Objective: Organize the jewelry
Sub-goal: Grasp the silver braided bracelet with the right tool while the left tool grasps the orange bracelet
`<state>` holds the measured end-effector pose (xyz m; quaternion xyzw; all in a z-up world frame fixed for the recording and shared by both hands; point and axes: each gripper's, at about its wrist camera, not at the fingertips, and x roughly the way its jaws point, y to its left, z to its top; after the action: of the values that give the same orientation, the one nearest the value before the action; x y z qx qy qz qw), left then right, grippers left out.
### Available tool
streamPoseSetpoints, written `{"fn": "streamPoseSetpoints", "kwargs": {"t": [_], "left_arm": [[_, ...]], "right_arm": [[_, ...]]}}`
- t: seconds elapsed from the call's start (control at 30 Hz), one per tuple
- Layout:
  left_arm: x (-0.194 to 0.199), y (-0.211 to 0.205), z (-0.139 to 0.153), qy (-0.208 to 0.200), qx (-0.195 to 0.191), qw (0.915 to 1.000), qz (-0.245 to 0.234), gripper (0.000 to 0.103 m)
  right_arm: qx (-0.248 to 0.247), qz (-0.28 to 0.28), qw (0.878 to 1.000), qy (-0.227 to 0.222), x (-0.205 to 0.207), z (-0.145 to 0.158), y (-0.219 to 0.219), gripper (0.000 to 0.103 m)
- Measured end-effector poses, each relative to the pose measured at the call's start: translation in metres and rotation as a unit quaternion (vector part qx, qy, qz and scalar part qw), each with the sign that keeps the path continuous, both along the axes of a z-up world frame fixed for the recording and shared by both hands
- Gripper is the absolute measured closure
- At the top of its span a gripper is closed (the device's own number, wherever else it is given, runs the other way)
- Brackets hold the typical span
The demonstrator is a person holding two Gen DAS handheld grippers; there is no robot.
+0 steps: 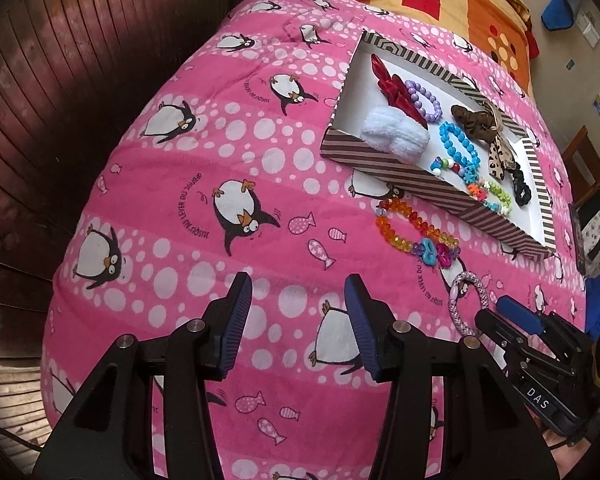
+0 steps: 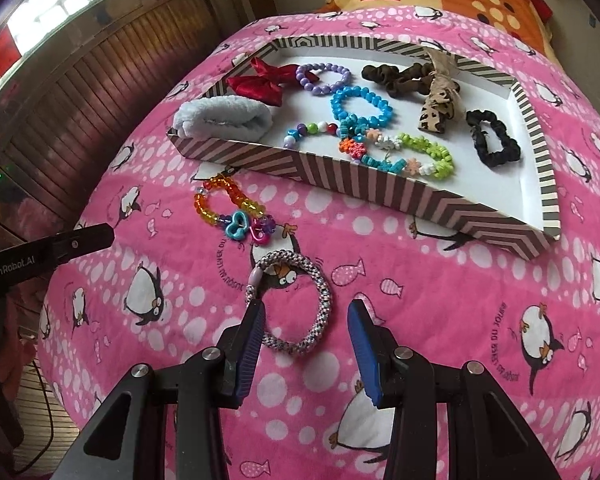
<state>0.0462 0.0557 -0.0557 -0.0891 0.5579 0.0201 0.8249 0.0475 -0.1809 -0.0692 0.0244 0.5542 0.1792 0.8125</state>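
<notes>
Two pieces left outside the striped box (image 2: 364, 188) on a pink penguin blanket (image 2: 180, 320): a speckled braided ring (image 2: 300, 304), lying flat just ahead of the right gripper (image 2: 306, 316), and a bracelet of orange and yellow faceted beads (image 2: 228, 204) with turquoise and pink charms, farther off and just short of the box's near wall. Right gripper spread wide and empty, left pad touching or just over the ring's near-left arc, right pad well clear of it on the blanket. Left gripper (image 1: 298, 300) likewise parted and empty, over bare blanket to the left of both pieces. Inside the shallow cardboard box, white-floored with chevron-striped walls: a red satin bow (image 2: 260, 80), a fluffy pale band (image 2: 224, 120), lilac, blue and mixed flower-bead bracelets, brown, leopard-print and black scrunchies. Ring probably light, cord-wrapped and springy, with a smooth lilac bead (image 2: 256, 278) at the join; likely to flatten a little under a squeeze but not to break, and likely to sink into the plush pile. Best hold judged to be across one arc of the loop, one pad inside and one outside, away from the slick bead. Beaded bracelet likely elastic-strung, hard and slippery facet by facet, prone to roll between pads; a grip across the strand near the charms seems surer.
</notes>
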Motion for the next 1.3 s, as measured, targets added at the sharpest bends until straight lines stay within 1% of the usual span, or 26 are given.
{"fn": "streamPoseSetpoints", "kwargs": {"t": [0.37,0.43,0.47,0.53,0.6,0.67,0.77,0.93,1.2,1.27,1.3], "left_arm": [[0.001,-0.005,-0.001,0.000,0.005,1.0000,0.001,0.055],[0.001,-0.005,-0.001,0.001,0.005,1.0000,0.000,0.055],[0.001,-0.005,-0.001,0.002,0.005,1.0000,0.001,0.055],[0.001,-0.005,-0.003,0.006,0.003,1.0000,0.005,0.055],[0.003,-0.006,-0.006,0.010,-0.004,0.9999,0.007,0.055],[0.005,-0.008,-0.008,0.011,-0.010,0.9999,0.005,0.055],[0.013,-0.014,-0.011,0.014,-0.028,0.9995,-0.002,0.055],[0.035,-0.034,-0.018,0.021,-0.033,0.9990,-0.021,0.054],[0.070,-0.057,-0.041,0.036,-0.008,0.9988,-0.031,0.054],[0.073,-0.061,-0.042,0.024,0.004,0.9992,-0.032,0.054],[0.073,-0.065,-0.043,0.019,0.009,0.9990,-0.040,0.057]], "right_arm": [[-0.011,0.008,1.000,0.003,0.006,-0.009,0.005,0.063],[-0.013,0.013,1.000,0.003,0.007,-0.011,0.007,0.073],[-0.017,0.016,1.000,0.001,0.007,-0.011,0.008,0.075],[-0.025,0.022,0.999,-0.002,0.008,-0.012,0.010,0.087],[-0.026,0.023,0.999,-0.003,0.008,-0.013,0.008,0.095],[-0.019,0.018,1.000,-0.002,0.006,-0.011,0.001,0.095],[-0.025,0.010,1.000,-0.007,0.002,-0.005,-0.012,0.096],[-0.027,-0.013,1.000,0.001,0.001,-0.004,-0.041,0.096],[0.018,-0.036,0.999,0.028,0.001,-0.016,-0.065,0.096],[0.026,-0.034,0.999,0.027,0.001,-0.019,-0.065,0.096],[0.028,-0.032,0.999,0.024,0.001,-0.019,-0.065,0.096]]}}
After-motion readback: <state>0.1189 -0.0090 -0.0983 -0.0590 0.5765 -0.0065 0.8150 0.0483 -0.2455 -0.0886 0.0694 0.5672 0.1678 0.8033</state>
